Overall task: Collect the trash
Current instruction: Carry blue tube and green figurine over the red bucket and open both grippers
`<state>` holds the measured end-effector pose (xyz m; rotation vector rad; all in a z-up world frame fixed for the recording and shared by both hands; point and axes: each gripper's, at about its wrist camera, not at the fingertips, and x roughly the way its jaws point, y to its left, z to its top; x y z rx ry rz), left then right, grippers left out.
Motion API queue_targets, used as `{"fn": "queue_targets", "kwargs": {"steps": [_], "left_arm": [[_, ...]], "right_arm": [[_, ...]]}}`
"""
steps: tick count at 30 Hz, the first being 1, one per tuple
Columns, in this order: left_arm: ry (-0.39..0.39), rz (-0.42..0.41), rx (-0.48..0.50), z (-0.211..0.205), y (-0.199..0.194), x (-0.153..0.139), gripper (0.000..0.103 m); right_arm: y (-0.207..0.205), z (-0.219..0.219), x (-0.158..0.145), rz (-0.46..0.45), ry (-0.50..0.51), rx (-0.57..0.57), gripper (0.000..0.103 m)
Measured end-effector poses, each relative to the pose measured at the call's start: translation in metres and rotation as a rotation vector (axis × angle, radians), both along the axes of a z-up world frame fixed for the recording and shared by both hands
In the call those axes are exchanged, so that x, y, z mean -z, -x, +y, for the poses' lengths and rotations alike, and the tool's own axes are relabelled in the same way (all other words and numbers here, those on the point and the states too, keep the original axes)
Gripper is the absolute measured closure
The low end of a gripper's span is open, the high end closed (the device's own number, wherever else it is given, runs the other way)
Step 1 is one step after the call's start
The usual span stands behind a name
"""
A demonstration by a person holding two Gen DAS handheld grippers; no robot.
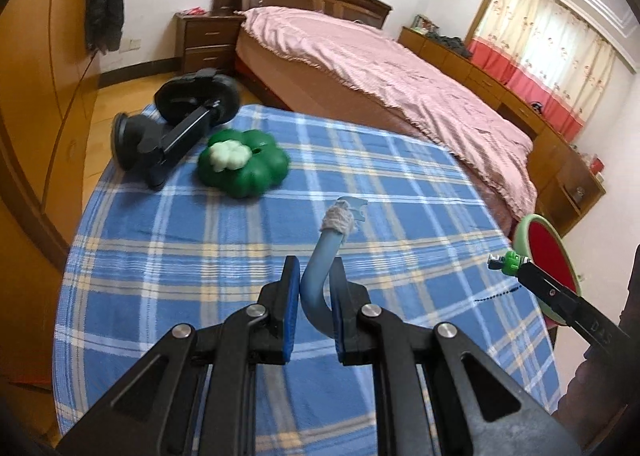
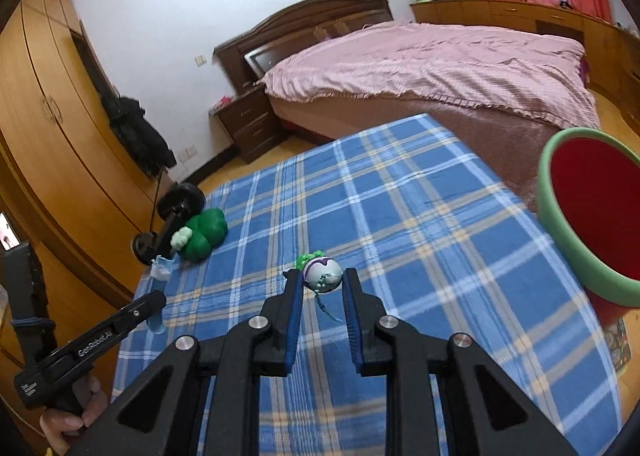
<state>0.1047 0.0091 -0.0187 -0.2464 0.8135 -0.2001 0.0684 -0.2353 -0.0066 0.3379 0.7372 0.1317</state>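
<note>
Left gripper closed on a bent blue tube with grey fibrous wrapping at its tip, held above the blue plaid tablecloth. Right gripper clamped on a small round toy, white and purple with green trim, its cord dangling between the fingers. Red bin with green rim at the table's right edge; green clover-shaped object and black stand at the far left
</note>
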Motion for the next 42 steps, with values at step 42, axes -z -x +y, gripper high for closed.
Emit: {"fn": "queue_targets", "kwargs": {"steps": [42], "left_arm": [[-0.024, -0.036, 0.508, -0.237, -0.010, -0.050, 0.089]], "right_arm": [[0.090, -0.191, -0.032, -0.137, -0.107, 0.451, 0.081]]}}
